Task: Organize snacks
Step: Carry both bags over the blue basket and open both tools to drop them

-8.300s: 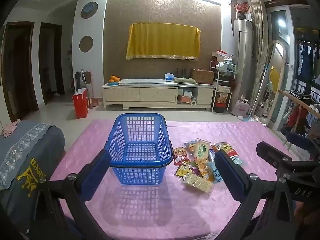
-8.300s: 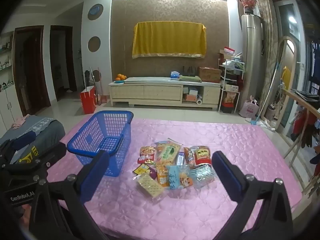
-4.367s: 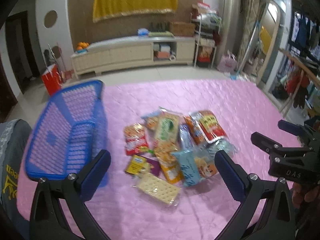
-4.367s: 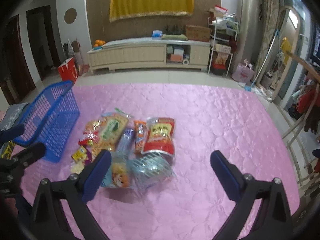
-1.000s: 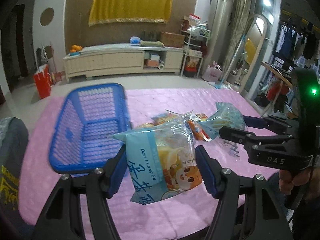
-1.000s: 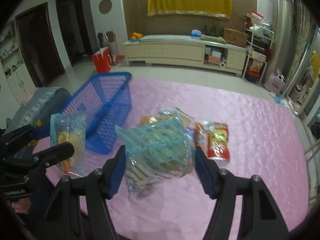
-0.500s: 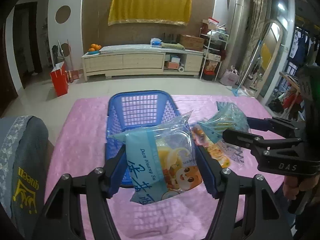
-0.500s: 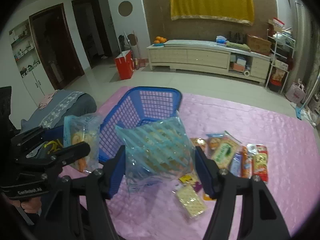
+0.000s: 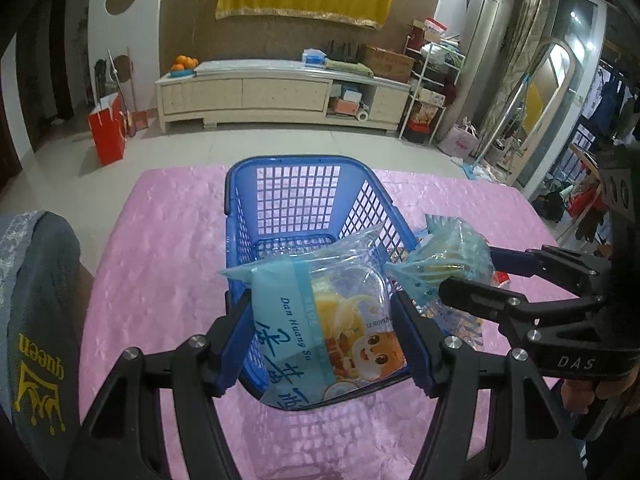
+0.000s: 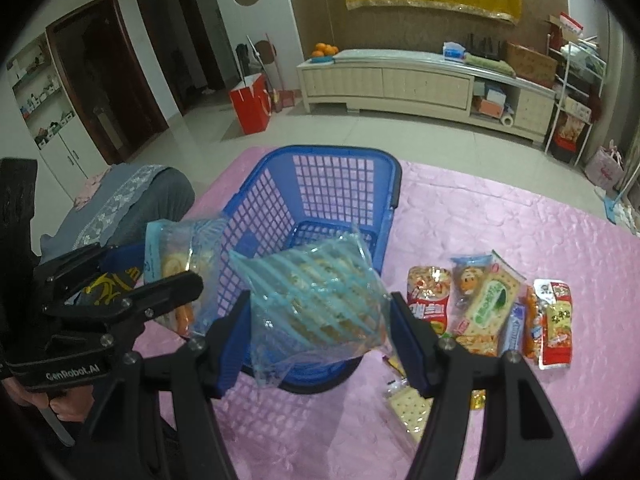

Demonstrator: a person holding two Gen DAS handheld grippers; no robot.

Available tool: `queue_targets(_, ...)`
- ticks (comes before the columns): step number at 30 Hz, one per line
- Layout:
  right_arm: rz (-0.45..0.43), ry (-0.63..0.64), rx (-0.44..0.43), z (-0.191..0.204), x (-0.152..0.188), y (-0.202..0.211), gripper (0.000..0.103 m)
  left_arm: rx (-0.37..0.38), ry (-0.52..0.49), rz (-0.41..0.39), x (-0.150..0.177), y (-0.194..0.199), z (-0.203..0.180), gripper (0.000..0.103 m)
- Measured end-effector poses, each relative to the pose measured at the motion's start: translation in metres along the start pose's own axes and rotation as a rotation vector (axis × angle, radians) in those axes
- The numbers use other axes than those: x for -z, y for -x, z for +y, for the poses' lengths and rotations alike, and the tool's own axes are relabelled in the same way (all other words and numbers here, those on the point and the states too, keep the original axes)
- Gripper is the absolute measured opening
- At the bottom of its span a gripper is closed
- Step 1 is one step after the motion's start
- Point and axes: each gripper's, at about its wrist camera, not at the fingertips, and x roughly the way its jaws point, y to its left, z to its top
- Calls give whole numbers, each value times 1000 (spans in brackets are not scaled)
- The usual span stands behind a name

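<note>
A blue plastic basket [image 9: 296, 196] [image 10: 340, 192] stands on the pink table. My left gripper [image 9: 324, 332] is shut on a light blue snack bag with a cartoon face [image 9: 320, 328], held over the basket's near rim; the bag also shows in the right wrist view [image 10: 180, 264]. My right gripper [image 10: 320, 320] is shut on a clear bag with pale blue stripes [image 10: 316, 300], held at the basket's near right edge; it shows in the left wrist view [image 9: 444, 256] too. Several snack packets [image 10: 488, 304] lie on the table right of the basket.
The pink quilted table cover [image 9: 160, 264] [image 10: 500, 220] reaches to the far edge. A grey cushioned chair [image 9: 36, 300] [image 10: 132, 196] stands at the table's left. A cracker packet [image 10: 412, 404] lies near the front, under my right gripper. A TV cabinet [image 9: 280, 92] stands across the room.
Both grippers have carried their bags toward the basket. The basket now sits larger and more centred in both views, with the bags over its near rim.
</note>
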Motion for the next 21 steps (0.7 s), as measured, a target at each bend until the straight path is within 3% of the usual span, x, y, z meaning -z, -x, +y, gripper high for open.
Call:
queue_targets(12,45,-24,-24,-2,-3,-19,70,11,-6,61,-3,-21,11,67)
queue_targets(21,64,2,-19,2,0,-19,82,-47,-9,42,0,-12,11,73)
